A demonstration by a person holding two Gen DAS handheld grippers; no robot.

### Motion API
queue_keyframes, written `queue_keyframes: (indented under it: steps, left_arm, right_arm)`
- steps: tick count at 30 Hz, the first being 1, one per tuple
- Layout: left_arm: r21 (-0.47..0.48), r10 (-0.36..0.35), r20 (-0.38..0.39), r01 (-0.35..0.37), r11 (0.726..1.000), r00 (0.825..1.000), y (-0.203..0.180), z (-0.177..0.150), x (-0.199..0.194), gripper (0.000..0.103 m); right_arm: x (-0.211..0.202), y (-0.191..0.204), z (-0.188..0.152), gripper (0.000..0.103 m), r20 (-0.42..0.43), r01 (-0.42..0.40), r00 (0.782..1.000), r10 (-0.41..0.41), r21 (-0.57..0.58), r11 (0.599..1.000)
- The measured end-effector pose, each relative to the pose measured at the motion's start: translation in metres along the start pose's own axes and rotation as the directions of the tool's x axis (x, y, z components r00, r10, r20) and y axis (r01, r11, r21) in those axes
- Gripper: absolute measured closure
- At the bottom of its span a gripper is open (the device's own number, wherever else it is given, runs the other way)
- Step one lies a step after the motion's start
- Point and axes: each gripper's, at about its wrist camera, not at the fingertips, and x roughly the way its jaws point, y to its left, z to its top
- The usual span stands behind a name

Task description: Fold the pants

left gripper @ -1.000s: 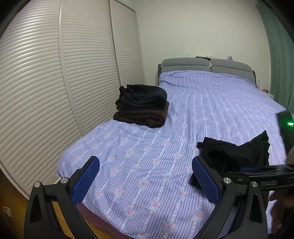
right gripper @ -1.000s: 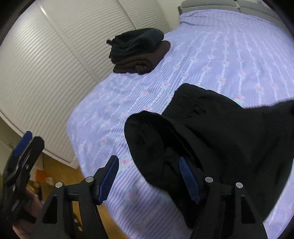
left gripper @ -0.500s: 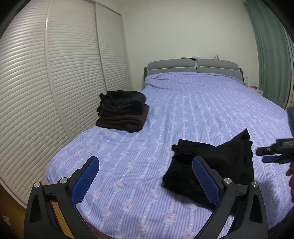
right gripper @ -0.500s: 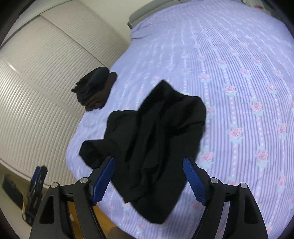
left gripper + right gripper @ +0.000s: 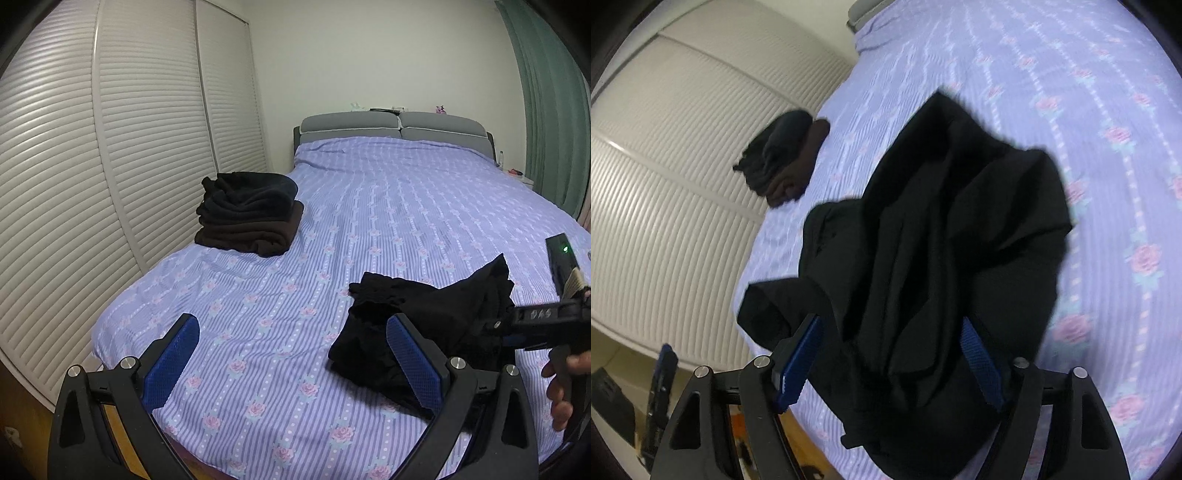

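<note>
Crumpled black pants (image 5: pixel 436 325) lie in a heap near the foot of the bed, also filling the middle of the right wrist view (image 5: pixel 942 240). My left gripper (image 5: pixel 291 362) is open and empty above the bed's foot edge, left of the heap. My right gripper (image 5: pixel 892 363) is open, hovering just over the near end of the pants with cloth seen between its blue pads, not clamped. It shows at the right edge of the left wrist view (image 5: pixel 532 325), held by a hand.
A stack of folded dark clothes (image 5: pixel 249 214) sits at the bed's left side (image 5: pixel 783 158). The purple striped sheet (image 5: pixel 388 206) covers the bed. White louvred wardrobe doors (image 5: pixel 110 147) stand left. Grey headboard (image 5: pixel 391 125) is at the back, green curtain (image 5: pixel 546 92) right.
The right gripper has come lower and closer over the pants, which have dropped onto the bed since a second ago. The left gripper has shifted slightly, still open.
</note>
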Motion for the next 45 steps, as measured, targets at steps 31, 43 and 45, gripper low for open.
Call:
queue_keyframes:
  steps: [31,43,45]
  left_arm:
    - [-0.066,0.007,-0.026,-0.009,0.998,1.0,0.028,0.001,0.027,0.0]
    - [-0.099,0.004,-0.027,-0.007,0.995,1.0,0.034,0.002,0.035,0.0]
    - [-0.101,0.005,-0.026,-0.007,0.995,1.0,0.034,0.002,0.034,0.0]
  right_arm:
    - [0.1,0.069,0.136,0.072,-0.144,-0.054,0.988,0.054,0.004,0.999]
    - [0.1,0.095,0.156,0.043,-0.174,-0.033,0.984,0.025,-0.042,0.999]
    - [0.102,0.098,0.158,0.041,-0.183,-0.066,0.981,0.062,-0.017,0.998]
